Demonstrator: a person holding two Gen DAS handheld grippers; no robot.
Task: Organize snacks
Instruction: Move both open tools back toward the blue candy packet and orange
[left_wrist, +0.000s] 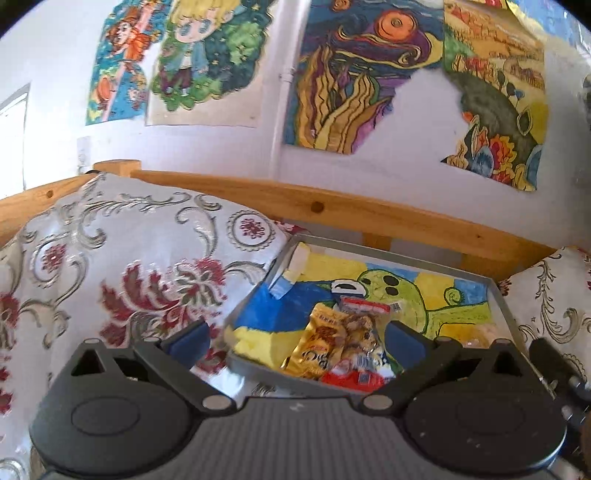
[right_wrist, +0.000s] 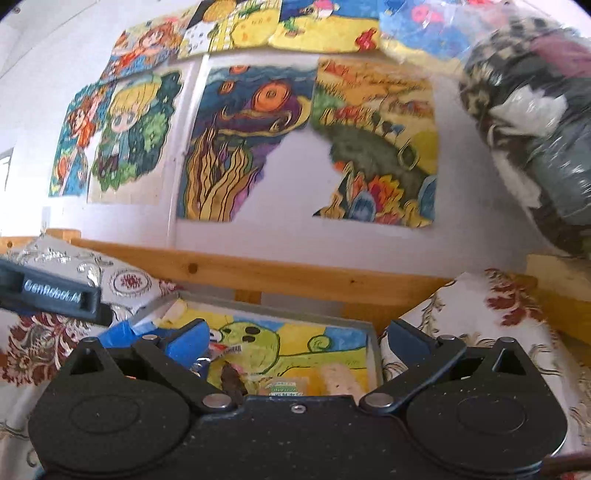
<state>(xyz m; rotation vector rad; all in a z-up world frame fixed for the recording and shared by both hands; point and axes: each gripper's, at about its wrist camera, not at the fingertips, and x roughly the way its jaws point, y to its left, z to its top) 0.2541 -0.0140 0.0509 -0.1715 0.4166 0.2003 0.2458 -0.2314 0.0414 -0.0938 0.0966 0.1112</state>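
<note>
A grey tray (left_wrist: 498, 295) lined with a bright drawing lies on a wooden bench. In the left wrist view a gold snack packet (left_wrist: 317, 347) and a clear packet with red ends (left_wrist: 360, 339) lie in its near part. My left gripper (left_wrist: 297, 341) hangs open just above the tray's near-left corner, holding nothing. The right wrist view shows the same tray (right_wrist: 373, 339) holding a green-labelled packet (right_wrist: 286, 389), a pale puffed snack (right_wrist: 340, 380) and a dark brown piece (right_wrist: 231, 376). My right gripper (right_wrist: 295, 341) is open over them, empty.
Floral cushions (left_wrist: 129, 266) (right_wrist: 491, 325) flank the tray on both sides. A wooden rail (left_wrist: 332, 210) runs behind it, below a white wall with drawings. The left gripper's body (right_wrist: 51, 295) shows at the left of the right wrist view. A plastic-wrapped bundle (right_wrist: 535, 110) hangs upper right.
</note>
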